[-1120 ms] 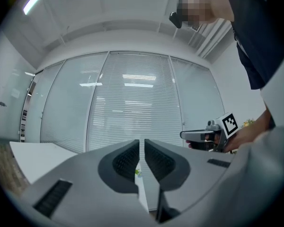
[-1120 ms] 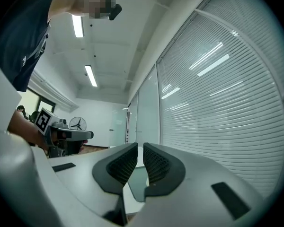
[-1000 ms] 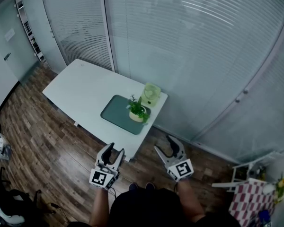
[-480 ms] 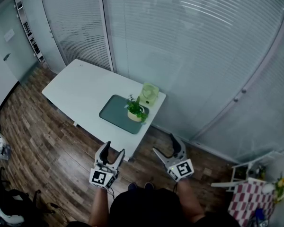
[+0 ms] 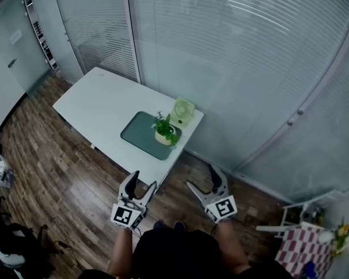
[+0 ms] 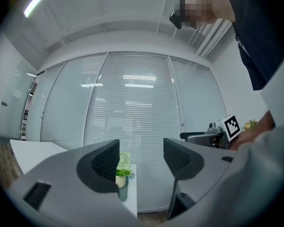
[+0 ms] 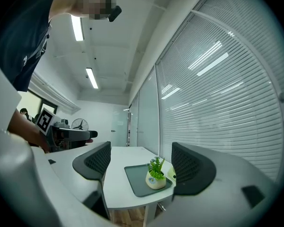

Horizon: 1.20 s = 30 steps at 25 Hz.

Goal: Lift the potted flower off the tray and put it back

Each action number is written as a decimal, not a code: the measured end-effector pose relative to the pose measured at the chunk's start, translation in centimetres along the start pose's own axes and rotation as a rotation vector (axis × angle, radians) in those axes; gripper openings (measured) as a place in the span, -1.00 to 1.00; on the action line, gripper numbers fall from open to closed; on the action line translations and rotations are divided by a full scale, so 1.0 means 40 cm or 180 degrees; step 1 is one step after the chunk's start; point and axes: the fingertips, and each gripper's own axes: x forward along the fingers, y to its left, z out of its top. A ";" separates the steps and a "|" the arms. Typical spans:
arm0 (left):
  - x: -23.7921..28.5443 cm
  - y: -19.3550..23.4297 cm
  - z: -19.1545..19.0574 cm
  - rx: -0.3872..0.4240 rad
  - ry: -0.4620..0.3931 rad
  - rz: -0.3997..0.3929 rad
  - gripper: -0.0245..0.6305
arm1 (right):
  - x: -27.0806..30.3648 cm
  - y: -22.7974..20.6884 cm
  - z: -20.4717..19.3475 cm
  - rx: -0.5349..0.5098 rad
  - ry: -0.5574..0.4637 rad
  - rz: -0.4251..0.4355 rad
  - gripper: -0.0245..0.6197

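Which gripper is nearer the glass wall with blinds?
Right. The right gripper is close to the glass wall, past the table; the left gripper is farther out over the wood floor.

Head camera looks down; both tool cameras level, sharing the table (image 5: 99,106).

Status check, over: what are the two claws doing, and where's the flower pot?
Left claw open, empty. Right claw open, empty. Both short of the table. Potted flower upright on tray. Nothing between claws and pot.
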 end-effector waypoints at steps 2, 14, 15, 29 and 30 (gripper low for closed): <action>-0.005 -0.018 -0.003 -0.0007 0.0008 -0.0005 -0.10 | -0.013 -0.002 0.003 0.0032 -0.0034 0.0009 0.21; -0.030 -0.049 -0.030 -0.0036 0.0089 0.0125 -0.10 | -0.044 -0.005 -0.019 0.0025 0.0051 0.0099 0.21; -0.025 -0.049 -0.027 -0.0025 0.0076 0.0133 -0.10 | -0.042 -0.009 -0.019 0.0023 0.0054 0.0103 0.21; 0.025 0.005 -0.007 0.0119 0.0086 0.0109 -0.10 | -0.003 -0.079 -0.018 0.0027 0.0024 0.0032 0.21; 0.026 0.009 -0.008 0.0111 0.0087 0.0115 -0.10 | 0.001 -0.079 -0.016 0.0028 0.0032 0.0025 0.21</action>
